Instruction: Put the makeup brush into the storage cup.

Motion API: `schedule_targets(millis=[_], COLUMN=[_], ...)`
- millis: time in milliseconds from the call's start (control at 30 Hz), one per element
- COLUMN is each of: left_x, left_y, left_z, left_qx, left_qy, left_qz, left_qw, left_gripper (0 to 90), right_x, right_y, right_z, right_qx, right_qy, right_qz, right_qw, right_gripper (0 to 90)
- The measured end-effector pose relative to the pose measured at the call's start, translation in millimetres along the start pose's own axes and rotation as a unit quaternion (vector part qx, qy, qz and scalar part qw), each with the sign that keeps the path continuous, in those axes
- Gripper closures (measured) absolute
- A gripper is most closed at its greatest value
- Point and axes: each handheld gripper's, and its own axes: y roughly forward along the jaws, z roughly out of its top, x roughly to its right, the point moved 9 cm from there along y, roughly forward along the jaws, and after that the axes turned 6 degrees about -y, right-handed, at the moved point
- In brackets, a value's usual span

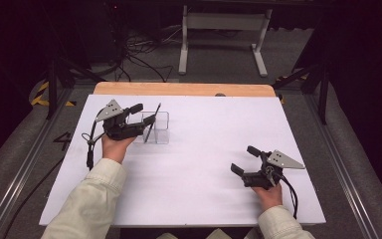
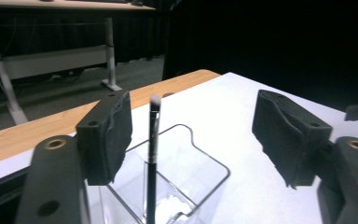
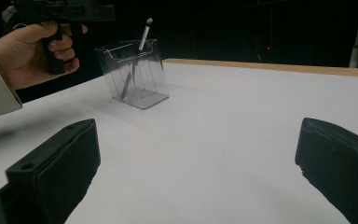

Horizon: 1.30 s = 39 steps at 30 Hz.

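Table: white top with a wooden strip along the far edge, set in a dark room with a grey floor, loose cables and a white-legged frame behind. Clear plastic holder stands on the left part of the table, well apart from the right gripper, which rests near the front right edge with its jaws wide apart and nothing between them. Left gripper hangs over the holder, jaws spread wide and holding nothing. A thin black brush with a pale tip stands tilted inside the holder, its upper end rising between the left jaws, close to one pad but apparently not touching. Judged step: brush either just let go or about to be grasped; cannot tell which. If a grasp, next move calls for centring the jaws on the handle, closing, then lifting straight up.
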Motion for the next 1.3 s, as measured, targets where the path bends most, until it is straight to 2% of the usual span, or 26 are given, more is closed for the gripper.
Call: schedule_targets(millis=[100, 233, 400, 467, 667, 967, 1167, 1300], left_x=[2.5, 12.7, 20.4, 24.3, 32.0, 44.9, 52.3, 56.0], left_y=[-2.5, -13.7, -24.0, -29.5, -42.0, -59.5, -68.3, -74.8], left_z=[1.1, 6.2, 5.5, 3.8, -2.2, -15.8, -25.1, -33.3], left_qx=[-0.002, -0.002, -0.003, -0.004, -0.005, -0.004, -0.009, -0.014], left_qy=[-0.001, -0.004, -0.006, -0.002, 0.001, 0.001, -0.002, 0.006], left_qz=[-0.003, -0.016, -0.023, -0.024, -0.028, -0.051, -0.069, -0.070], left_qw=[1.0000, 0.9999, 0.9997, 0.9997, 0.9996, 0.9987, 0.9975, 0.9974], left_gripper=[22.6, 13.6, 7.3, 6.0, 5.1, 3.4, 3.1, 2.8], right_x=[0.4, 1.9, 0.6, 3.0, 11.3, 21.8, 24.5, 24.0], right_y=[-1.3, -6.3, -13.2, -15.2, -23.6, -34.2, -37.8, -40.3], right_z=[1.2, 7.3, 15.8, 18.1, 24.0, 25.5, 21.4, 21.0], right_qx=[-0.001, 0.002, 0.000, -0.001, 0.002, 0.003, -0.006, -0.005], right_qy=[-0.002, 0.000, -0.023, -0.023, -0.025, -0.023, -0.023, -0.031], right_qz=[-0.001, 0.001, -0.003, -0.007, -0.017, -0.020, -0.019, -0.018], right_qw=[1.0000, 1.0000, 0.9997, 0.9997, 0.9995, 0.9995, 0.9995, 0.9993], right_gripper=[0.1, 0.1, 0.1, 0.1, 0.1, 0.1, 0.1, 0.1])
